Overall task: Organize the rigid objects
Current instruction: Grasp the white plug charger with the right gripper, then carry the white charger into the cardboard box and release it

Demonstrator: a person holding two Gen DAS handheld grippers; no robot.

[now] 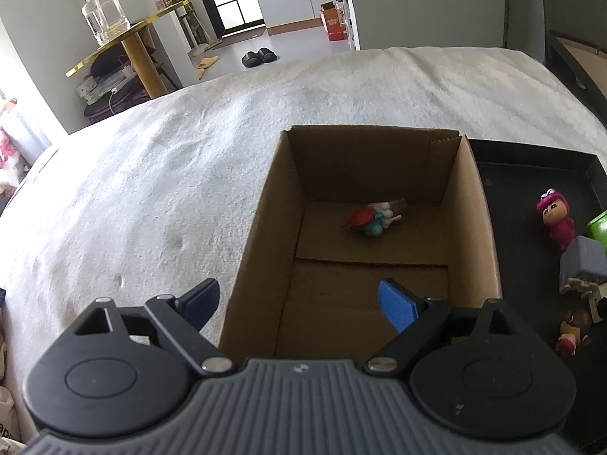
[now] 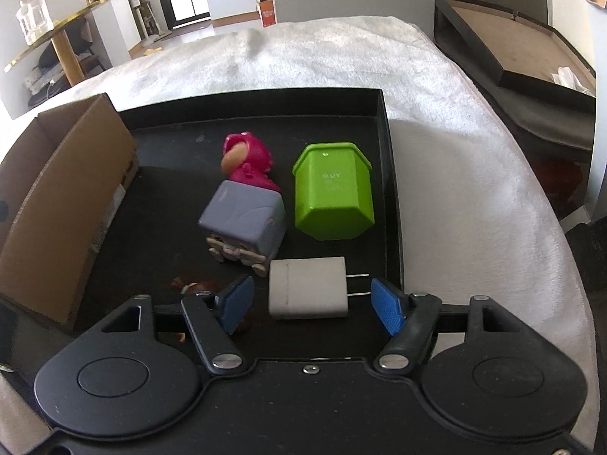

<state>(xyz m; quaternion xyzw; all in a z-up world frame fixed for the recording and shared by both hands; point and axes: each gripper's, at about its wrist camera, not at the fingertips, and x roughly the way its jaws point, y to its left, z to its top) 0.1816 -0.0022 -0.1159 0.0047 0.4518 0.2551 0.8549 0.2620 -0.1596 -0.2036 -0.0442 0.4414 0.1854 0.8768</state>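
A cardboard box (image 1: 265,204) stands on a white blanket, with one small red, blue and white figure (image 1: 373,218) inside. My left gripper (image 1: 299,303) is open and empty above the box's near left wall. A black tray (image 2: 383,144) to the right of the box (image 2: 76,174) holds a white plug adapter (image 2: 307,294), a grey cube toy (image 2: 244,223), a pink figure (image 2: 248,163), a green cup (image 2: 332,189) lying on its side and a small brown figure (image 2: 197,286). My right gripper (image 2: 309,303) is open with its fingers either side of the adapter, not touching it.
The white blanket (image 1: 151,174) covers the surface around box and tray. A gold round shelf with a glass jar (image 1: 102,15) stands at the far left. A dark flat box (image 2: 512,60) lies past the blanket's right edge. The tray's toys show at the left view's right edge (image 1: 557,220).
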